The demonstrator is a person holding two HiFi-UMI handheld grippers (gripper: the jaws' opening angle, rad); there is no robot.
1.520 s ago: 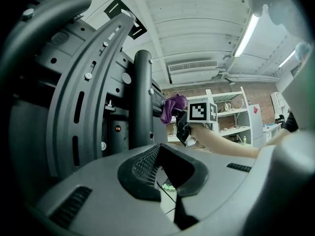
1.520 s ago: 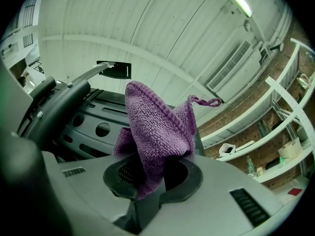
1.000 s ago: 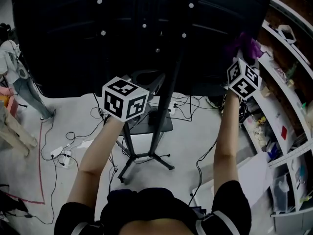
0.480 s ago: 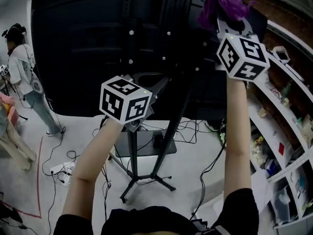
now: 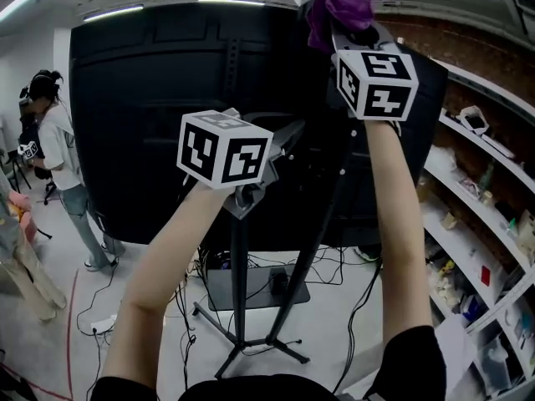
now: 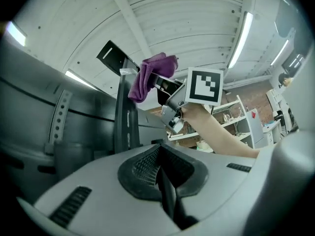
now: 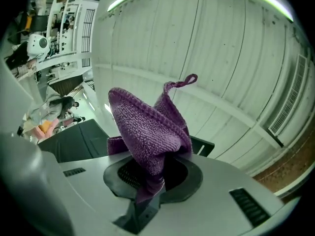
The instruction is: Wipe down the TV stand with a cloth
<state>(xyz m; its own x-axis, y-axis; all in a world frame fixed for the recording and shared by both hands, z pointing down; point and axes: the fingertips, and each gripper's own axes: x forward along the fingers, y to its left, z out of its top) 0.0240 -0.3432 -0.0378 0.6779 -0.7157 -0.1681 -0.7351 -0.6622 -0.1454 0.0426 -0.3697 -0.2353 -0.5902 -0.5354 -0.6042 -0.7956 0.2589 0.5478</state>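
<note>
Closest in, the left gripper (image 6: 165, 191) is hanging at the centre of the head view, its jaws pressed together on nothing. Up at the top right, the right gripper (image 7: 150, 181) is pinching a purple cloth (image 5: 338, 15), which is bunching above its jaws beside the top of the TV stand (image 5: 240, 291). Behind, the black TV back (image 5: 150, 124) is filling the frame. A bystander (image 5: 58, 149) is standing far left, and shelves (image 5: 476, 190) are running along the right.

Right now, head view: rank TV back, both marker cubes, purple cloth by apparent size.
1. TV back
2. left marker cube, right marker cube: near-tie, left slightly bigger, maybe just nearer
3. purple cloth, partly hidden
</note>
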